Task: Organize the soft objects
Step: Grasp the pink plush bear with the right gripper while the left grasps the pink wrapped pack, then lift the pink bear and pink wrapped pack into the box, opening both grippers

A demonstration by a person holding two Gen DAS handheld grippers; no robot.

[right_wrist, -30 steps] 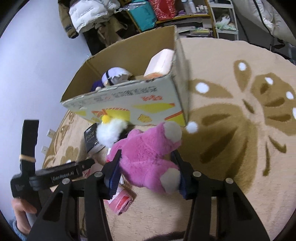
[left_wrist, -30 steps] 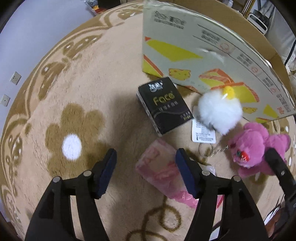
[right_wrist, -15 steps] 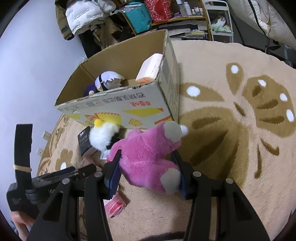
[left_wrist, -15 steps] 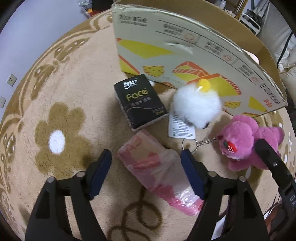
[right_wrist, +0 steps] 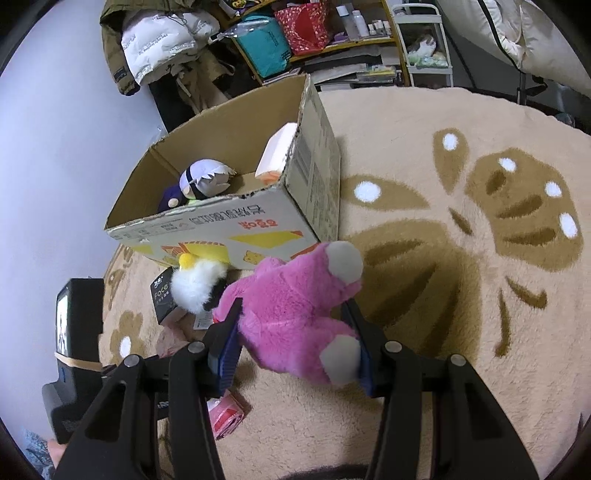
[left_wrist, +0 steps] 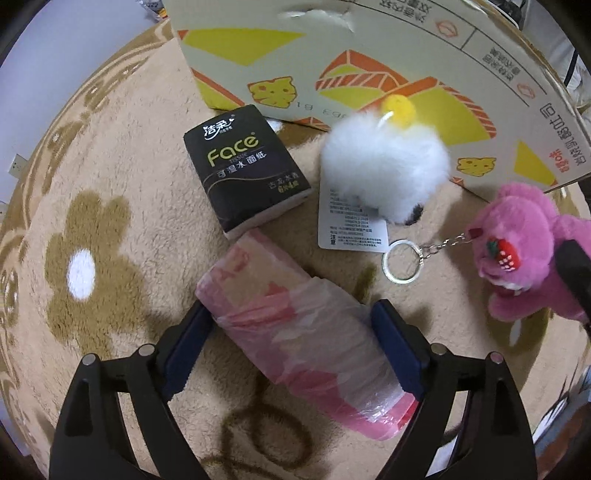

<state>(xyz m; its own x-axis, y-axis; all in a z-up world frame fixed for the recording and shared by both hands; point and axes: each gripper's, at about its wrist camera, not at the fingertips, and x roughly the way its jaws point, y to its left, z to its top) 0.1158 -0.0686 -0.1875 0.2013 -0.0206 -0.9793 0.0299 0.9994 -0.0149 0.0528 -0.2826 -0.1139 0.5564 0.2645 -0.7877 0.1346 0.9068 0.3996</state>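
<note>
Left gripper (left_wrist: 291,336): fingers (left_wrist: 188,343) spread either side of the pink plastic-wrapped tissue pack (left_wrist: 295,332), which lies flat on the rug (left_wrist: 110,177); the pads sit at the pack's edges, but whether they actually press it cannot be told. Right gripper (right_wrist: 295,332): fingers (right_wrist: 227,345) clenched on the pink plush bear (right_wrist: 295,314), blue pads pressed into its fur on both flanks. Just ahead of the tissue pack, a black "Face" tissue pack (left_wrist: 247,170) rests on the rug, nearly touching it. Beside that, a white fluffy keychain toy (left_wrist: 384,170) with a yellow tip, a paper tag (left_wrist: 351,221) and a metal ring (left_wrist: 402,262) on a chain. The toy lies against the printed front wall of the open cardboard box (right_wrist: 236,229). Inside the box: a small doll with a white-and-purple head (right_wrist: 207,177) and a white-and-orange pack (right_wrist: 277,151) leaning in the corner. Surface is a beige shag rug with brown flower and leaf motifs and white dots. Room: pale lilac wall with outlets (left_wrist: 16,164) at left; jackets (right_wrist: 162,40), a teal bag (right_wrist: 264,40), a red bag (right_wrist: 303,26) and cluttered shelves (right_wrist: 369,48) along the far side.
</note>
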